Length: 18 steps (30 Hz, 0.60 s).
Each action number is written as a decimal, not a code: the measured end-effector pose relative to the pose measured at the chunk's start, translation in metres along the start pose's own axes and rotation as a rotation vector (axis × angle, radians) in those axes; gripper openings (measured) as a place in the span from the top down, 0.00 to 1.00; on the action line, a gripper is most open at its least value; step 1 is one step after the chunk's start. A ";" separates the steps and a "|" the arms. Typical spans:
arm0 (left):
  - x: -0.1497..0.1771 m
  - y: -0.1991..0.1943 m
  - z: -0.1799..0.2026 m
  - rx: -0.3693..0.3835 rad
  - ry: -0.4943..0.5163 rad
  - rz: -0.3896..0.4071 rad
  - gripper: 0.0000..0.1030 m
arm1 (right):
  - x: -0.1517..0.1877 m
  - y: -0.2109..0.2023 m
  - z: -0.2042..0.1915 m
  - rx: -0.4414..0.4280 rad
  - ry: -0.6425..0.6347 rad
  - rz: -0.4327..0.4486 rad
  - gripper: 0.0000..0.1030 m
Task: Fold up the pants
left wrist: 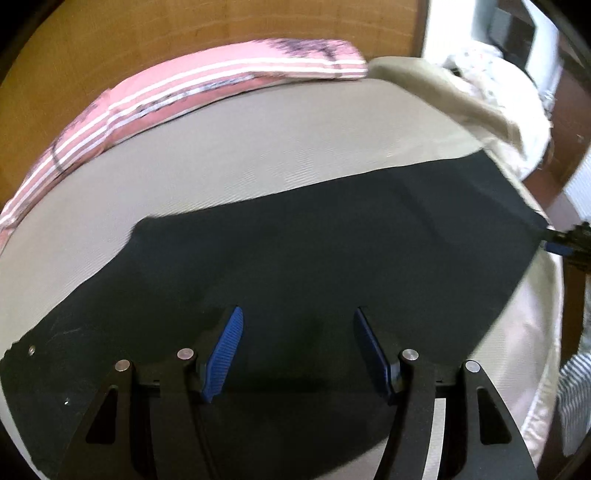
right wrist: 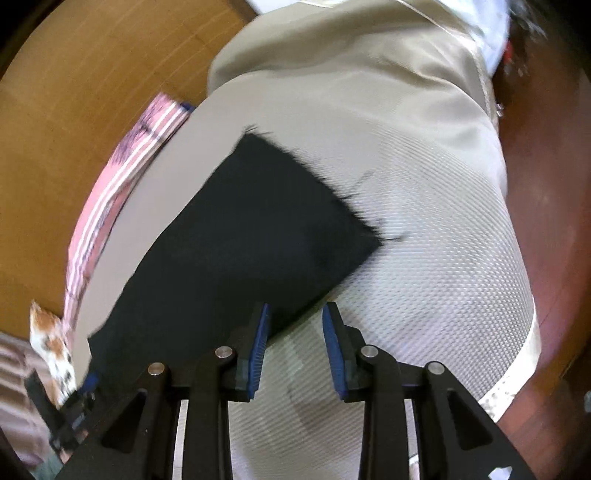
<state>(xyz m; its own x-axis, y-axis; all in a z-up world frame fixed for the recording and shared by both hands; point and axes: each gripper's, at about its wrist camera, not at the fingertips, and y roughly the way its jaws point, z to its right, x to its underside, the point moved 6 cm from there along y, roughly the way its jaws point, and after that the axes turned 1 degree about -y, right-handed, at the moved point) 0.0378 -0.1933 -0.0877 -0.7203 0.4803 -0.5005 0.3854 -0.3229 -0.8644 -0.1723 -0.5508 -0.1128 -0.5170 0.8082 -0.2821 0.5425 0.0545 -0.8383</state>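
Your left gripper (left wrist: 297, 350) fills the bottom of the left wrist view, its blue pads (left wrist: 223, 354) standing well apart with nothing between them, hanging over the black pants (left wrist: 295, 251). Those pants lie flat and spread on the beige mattress (left wrist: 240, 155), a long dark band running toward the mattress's right-hand edge, where the other gripper shows small beside the far corner of the cloth. Beyond the pants, along the far side of the mattress, a pink striped cloth (left wrist: 184, 96) rests against the wooden headboard (left wrist: 221, 29). Spread smooth like this, the garment looks ready for a fold, I judge, and your empty jaws suggest you are between grasps.

Your right gripper (right wrist: 295, 350) sits low in the right wrist view, pads parted by a modest gap and clamped on nothing. One pad hangs over the near edge of the pants, the other over bare mattress, so the cloth's hem runs between them without being pinched. From here the pants taper away up the mattress toward the pink cloth. The picture is smeared, so fine creases cannot be told.
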 end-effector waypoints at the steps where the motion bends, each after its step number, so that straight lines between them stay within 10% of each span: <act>1: -0.002 -0.001 0.007 0.008 0.014 0.004 0.39 | -0.002 0.003 0.006 -0.017 0.025 0.004 0.73; 18: 0.008 0.040 0.049 0.008 0.119 -0.041 0.34 | -0.031 0.017 0.024 -0.163 0.151 0.104 0.91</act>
<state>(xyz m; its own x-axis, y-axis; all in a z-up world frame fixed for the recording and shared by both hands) 0.0195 -0.2425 -0.1239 -0.6616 0.5867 -0.4669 0.3519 -0.3069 -0.8843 -0.1632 -0.5890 -0.1300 -0.3548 0.8923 -0.2793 0.6935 0.0508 -0.7186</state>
